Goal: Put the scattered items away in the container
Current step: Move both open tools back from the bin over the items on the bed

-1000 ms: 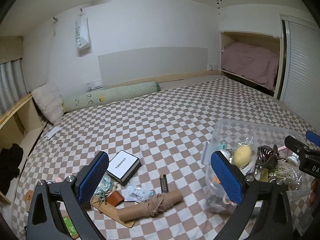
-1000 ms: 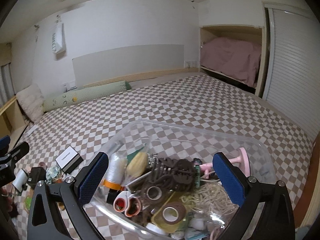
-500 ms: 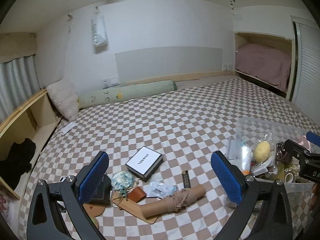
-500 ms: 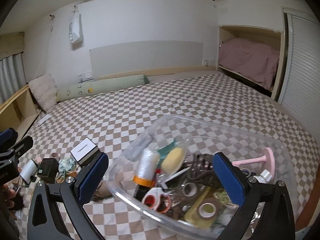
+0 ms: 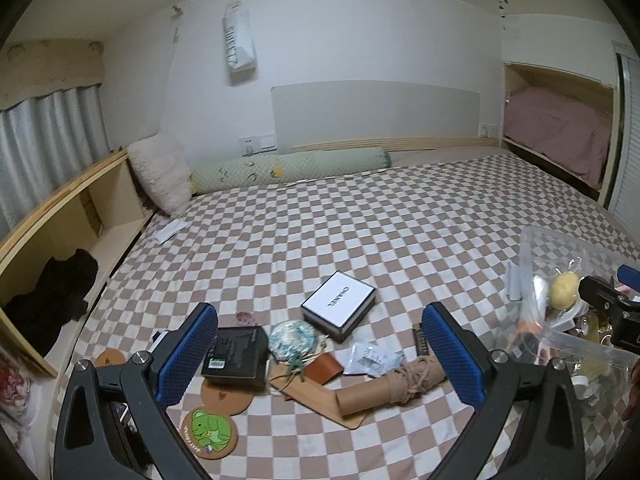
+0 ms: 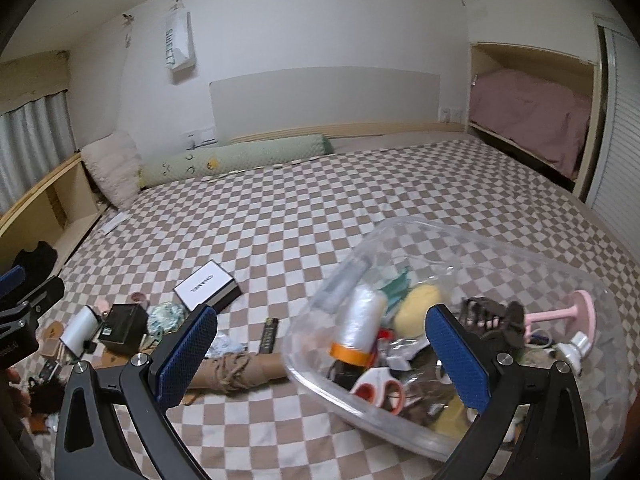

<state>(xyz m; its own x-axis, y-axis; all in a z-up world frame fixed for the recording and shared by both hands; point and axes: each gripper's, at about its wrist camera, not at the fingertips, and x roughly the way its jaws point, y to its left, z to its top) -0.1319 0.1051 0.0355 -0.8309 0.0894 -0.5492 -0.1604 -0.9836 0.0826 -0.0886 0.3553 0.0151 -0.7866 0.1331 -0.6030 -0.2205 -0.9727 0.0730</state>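
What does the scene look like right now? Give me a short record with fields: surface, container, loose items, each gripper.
surface: checkered bedspread
container: clear plastic tub, on the robot's right side, already holding scissors, a yellow sponge, a pink stand
loose items: white Chanel box, black box, cardboard tube wrapped with twine, frog coaster, cork coaster
left gripper: open, empty, above the loose pile
right gripper: open, empty, at the tub's near rim
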